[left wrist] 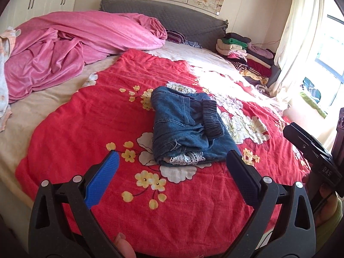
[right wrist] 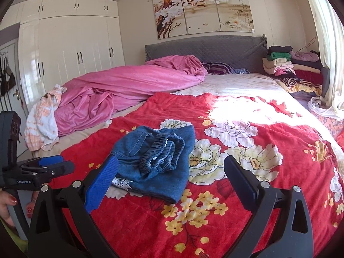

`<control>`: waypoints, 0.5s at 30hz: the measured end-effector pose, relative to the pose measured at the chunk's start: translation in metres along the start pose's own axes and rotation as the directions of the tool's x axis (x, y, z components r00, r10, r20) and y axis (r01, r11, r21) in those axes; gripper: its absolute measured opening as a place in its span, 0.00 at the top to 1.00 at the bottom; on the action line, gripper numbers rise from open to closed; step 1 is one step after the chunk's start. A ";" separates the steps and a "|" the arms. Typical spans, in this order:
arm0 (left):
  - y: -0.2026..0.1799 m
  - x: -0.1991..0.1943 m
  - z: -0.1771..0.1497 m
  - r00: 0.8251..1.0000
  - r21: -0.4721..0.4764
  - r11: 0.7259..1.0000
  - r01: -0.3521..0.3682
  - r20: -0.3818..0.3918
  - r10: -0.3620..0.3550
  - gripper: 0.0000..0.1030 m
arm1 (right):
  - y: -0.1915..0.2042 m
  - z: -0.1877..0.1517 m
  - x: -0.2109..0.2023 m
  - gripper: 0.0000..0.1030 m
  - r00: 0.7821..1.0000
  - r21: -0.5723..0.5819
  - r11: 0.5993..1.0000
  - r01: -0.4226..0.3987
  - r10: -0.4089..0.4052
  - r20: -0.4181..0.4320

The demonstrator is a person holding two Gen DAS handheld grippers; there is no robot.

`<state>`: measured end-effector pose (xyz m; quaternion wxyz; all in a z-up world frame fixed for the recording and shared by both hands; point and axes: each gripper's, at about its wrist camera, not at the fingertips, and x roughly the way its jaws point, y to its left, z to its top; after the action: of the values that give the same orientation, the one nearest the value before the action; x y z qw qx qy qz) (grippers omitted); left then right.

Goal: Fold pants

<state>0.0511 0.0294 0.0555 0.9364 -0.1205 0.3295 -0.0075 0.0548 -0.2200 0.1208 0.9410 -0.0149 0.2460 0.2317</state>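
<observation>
Pants (left wrist: pixel 185 126) of blue denim lie folded into a compact bundle on the red floral bedspread (left wrist: pixel 90 129), toward the foot edge of the bed and roughly midway across it, with the gathered elastic waistband (left wrist: pixel 212 120) uppermost and a strip of white lace (left wrist: pixel 186 158) showing at the near fold. The left gripper (left wrist: pixel 174 161) is held just short of the bundle, its jaws spread wide and grasping nothing. The right gripper (right wrist: pixel 169 167) is likewise released, fingers apart on either side of the pants without touching them. A crumpled pink blanket (right wrist: pixel 120 92) lies along the far left edge of the bed, and stacked clothes (right wrist: pixel 288 66) sit at the right corner by the grey headboard (right wrist: pixel 215 47).
</observation>
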 end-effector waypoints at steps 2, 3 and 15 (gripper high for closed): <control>-0.003 -0.004 -0.004 1.000 0.005 1.000 0.002 0.001 -0.002 0.09 | 0.001 -0.002 -0.006 0.05 1.000 -0.006 1.000 0.004 -0.004 0.008; -0.004 -0.006 -0.006 1.000 0.007 1.000 0.000 0.003 0.000 0.09 | 0.002 -0.003 -0.008 0.05 1.000 -0.011 1.000 0.004 -0.003 0.011; -0.008 -0.013 -0.031 0.999 0.009 0.999 -0.033 -0.020 0.034 0.09 | 0.011 -0.023 -0.028 0.05 1.000 -0.028 0.999 -0.019 0.019 -0.002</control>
<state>0.0224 0.0162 0.0415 0.9335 -0.1110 0.3409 0.0057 0.0181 -0.2258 0.1148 0.9383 -0.0260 0.2437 0.2440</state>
